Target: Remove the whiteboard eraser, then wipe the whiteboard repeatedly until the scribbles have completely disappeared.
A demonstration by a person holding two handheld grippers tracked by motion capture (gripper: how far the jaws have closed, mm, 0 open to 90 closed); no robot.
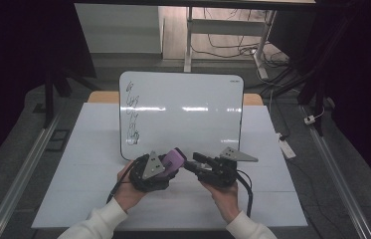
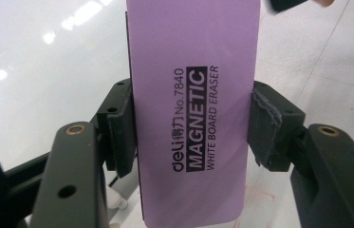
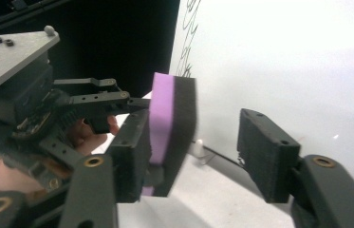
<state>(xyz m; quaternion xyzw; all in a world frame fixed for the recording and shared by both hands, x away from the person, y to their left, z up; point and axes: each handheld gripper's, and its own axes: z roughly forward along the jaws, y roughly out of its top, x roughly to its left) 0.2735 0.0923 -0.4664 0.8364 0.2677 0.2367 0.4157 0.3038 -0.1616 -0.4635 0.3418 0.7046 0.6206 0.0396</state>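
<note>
A purple whiteboard eraser (image 1: 175, 158) with a black felt side is held above the table in front of the whiteboard (image 1: 183, 114). My left gripper (image 1: 172, 163) is shut on it; in the left gripper view both pads (image 2: 120, 137) press the long edges of the eraser (image 2: 193, 109), whose label reads "MAGNETIC WHITE BOARD ERASER". My right gripper (image 1: 193, 162) faces it from the right, open. In the right gripper view the eraser (image 3: 172, 128) lies against the left jaw, and a clear gap separates it from the right pad (image 3: 265, 156).
The whiteboard leans upright at the back of the white table (image 1: 93, 169), with black scribbles (image 1: 132, 117) down its left side. Cables trail from both grippers toward the table's front edge. Dark floor and table legs lie beyond.
</note>
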